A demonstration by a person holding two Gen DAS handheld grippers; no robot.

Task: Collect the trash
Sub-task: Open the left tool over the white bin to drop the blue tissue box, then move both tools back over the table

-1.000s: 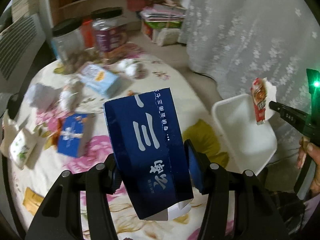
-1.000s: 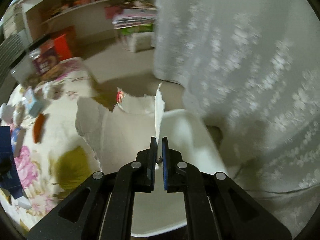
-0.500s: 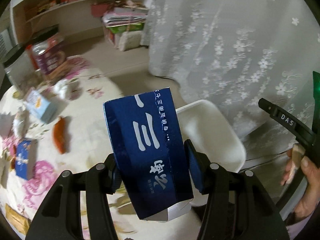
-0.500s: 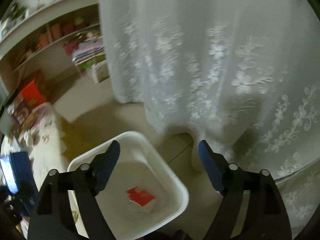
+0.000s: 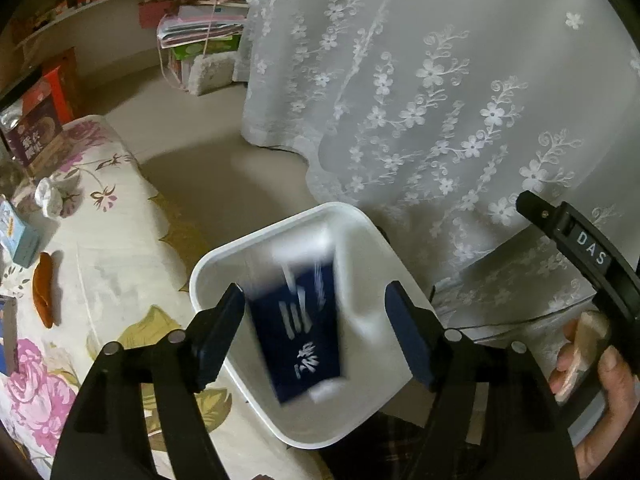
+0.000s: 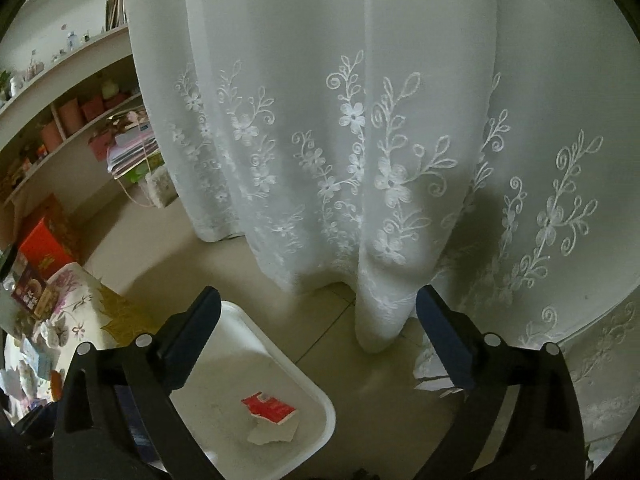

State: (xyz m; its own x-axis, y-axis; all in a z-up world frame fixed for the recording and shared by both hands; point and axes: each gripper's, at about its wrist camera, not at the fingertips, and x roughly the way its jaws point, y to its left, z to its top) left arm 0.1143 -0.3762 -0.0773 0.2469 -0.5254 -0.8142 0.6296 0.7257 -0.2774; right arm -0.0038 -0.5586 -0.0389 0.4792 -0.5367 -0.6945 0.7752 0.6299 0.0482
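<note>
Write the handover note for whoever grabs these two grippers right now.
Left gripper: open, holding nothing, over the white bin. The blue box is motion-blurred between its fingers, inside the bin's outline; released.
Right gripper: open, holding nothing, pointing at the lace curtain past the bin.
Done: red-and-white wrapper lies in the bin.
Left: on the floral tablecloth, an orange scrap, a crumpled tissue and a light blue carton remain.
</note>
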